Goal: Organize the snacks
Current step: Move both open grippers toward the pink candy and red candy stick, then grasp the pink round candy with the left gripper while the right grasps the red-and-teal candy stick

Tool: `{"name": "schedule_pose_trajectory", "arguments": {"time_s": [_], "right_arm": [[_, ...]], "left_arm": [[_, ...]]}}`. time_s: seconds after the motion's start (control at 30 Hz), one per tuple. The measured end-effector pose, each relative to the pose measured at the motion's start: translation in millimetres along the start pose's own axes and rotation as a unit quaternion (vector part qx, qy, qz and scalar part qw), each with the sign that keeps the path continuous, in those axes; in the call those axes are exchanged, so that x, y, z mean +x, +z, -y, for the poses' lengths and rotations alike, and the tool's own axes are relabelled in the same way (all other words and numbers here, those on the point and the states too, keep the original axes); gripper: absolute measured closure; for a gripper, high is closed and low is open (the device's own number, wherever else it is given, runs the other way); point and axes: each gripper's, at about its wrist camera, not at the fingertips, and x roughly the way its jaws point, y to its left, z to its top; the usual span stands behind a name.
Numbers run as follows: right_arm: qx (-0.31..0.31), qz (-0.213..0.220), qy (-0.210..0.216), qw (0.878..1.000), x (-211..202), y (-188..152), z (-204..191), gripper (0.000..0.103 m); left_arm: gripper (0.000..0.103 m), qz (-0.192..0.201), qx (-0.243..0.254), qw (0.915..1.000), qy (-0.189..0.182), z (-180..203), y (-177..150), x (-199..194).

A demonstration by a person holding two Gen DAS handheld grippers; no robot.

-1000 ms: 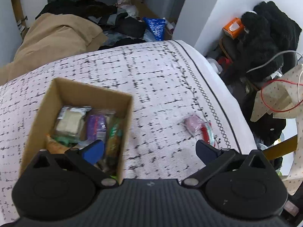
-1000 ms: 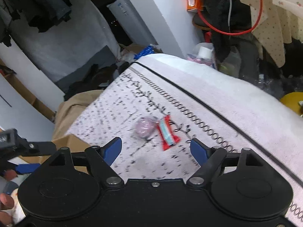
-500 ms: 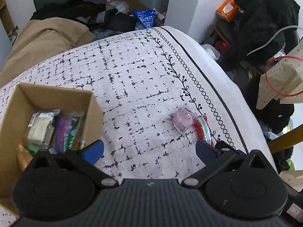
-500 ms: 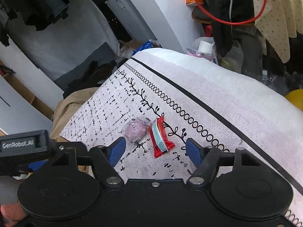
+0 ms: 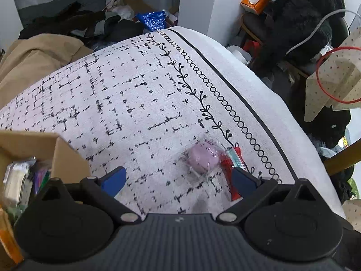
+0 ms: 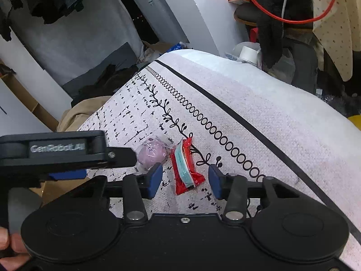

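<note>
Right gripper (image 6: 185, 180): jaws spread wide, nothing between the pads. The red snack packet (image 6: 186, 166) lies flat on the patterned cloth (image 6: 259, 117), directly ahead and squarely in the gap between the two blue fingertips, touching neither. The pink wrapped snack (image 6: 152, 153) sits just beside the packet, ahead of the gripper's left fingertip and touching or nearly touching the packet's edge; contact cannot be resolved.

Left gripper (image 5: 178, 180): jaws also spread, empty. Seen from it, the pink wrapped snack (image 5: 203, 159) lies just ahead, nearer its right fingertip, with the red snack packet (image 5: 230, 171) partly hidden behind that fingertip. The cardboard box (image 5: 61, 155) stands off to its left, open-topped, with several wrapped snacks inside; its near corner is just beside the left fingertip.

A person's fingers (image 6: 12, 242) are visible at the lower left of the right wrist view.
</note>
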Motion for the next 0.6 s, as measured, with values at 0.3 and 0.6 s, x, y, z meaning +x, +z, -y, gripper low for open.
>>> {"name": "schedule_pose_trajectory", "arguments": {"time_s": [0.3, 0.6], "right_arm": [[0.001, -0.014, -0.006, 1.000, 9, -1, 2, 0.076], [0.040, -0.031, -0.005, 0.999, 9, 3, 16, 0.097]], "left_arm": [[0.007, -0.009, 0.046, 0.9989, 0.005, 13, 7, 25], [0.011, -0.003, 0.088, 0.9960, 0.015, 30, 13, 40]]}}
